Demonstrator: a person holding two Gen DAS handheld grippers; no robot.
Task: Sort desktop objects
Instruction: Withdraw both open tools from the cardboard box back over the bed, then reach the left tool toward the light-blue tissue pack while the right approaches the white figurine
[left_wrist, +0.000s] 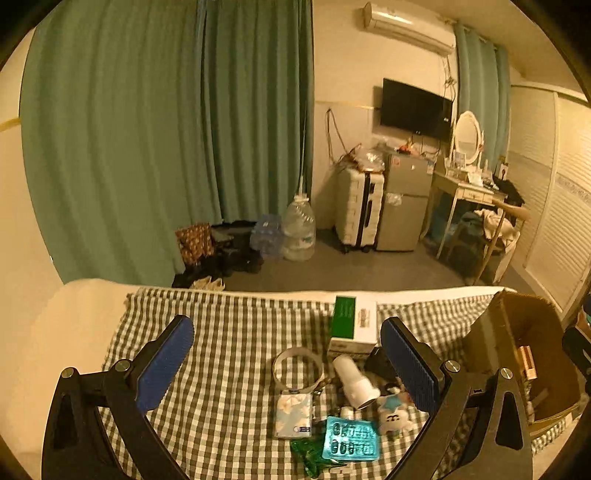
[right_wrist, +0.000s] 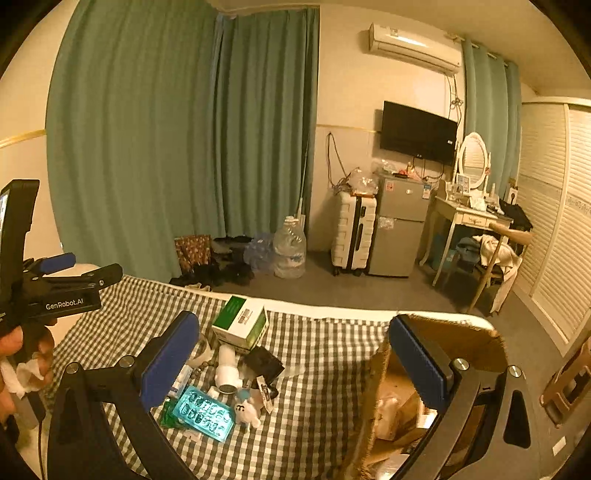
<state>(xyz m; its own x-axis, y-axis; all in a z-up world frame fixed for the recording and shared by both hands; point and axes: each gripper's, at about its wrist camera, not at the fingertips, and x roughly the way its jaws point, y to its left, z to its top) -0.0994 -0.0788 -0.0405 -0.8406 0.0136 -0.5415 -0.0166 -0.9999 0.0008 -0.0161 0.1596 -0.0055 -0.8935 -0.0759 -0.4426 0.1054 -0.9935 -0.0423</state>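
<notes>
A pile of small objects lies on the checked cloth (left_wrist: 221, 332): a green-and-white box (left_wrist: 352, 325), a tape ring (left_wrist: 297, 369), a white bottle (left_wrist: 356, 380) on its side, a floral pouch (left_wrist: 293, 413), a teal blister pack (left_wrist: 351, 437) and a small plush toy (left_wrist: 395, 413). My left gripper (left_wrist: 288, 365) hangs open above the pile, holding nothing. The right gripper (right_wrist: 293, 363) is wide open and empty, between the pile and a cardboard box (right_wrist: 443, 339). The right wrist view shows the same box (right_wrist: 240, 321), bottle (right_wrist: 227, 373), blister pack (right_wrist: 205, 413) and plush (right_wrist: 245, 408), with a hand holding the left gripper (right_wrist: 88, 271) at the far left.
The cardboard box (left_wrist: 524, 354) stands open at the cloth's right end with a few things inside. A black object (left_wrist: 380, 363) and a green wrapper (left_wrist: 310, 454) lie in the pile. Beyond the far edge are floor, curtains, a water jug (left_wrist: 297, 229) and a suitcase (left_wrist: 358, 210).
</notes>
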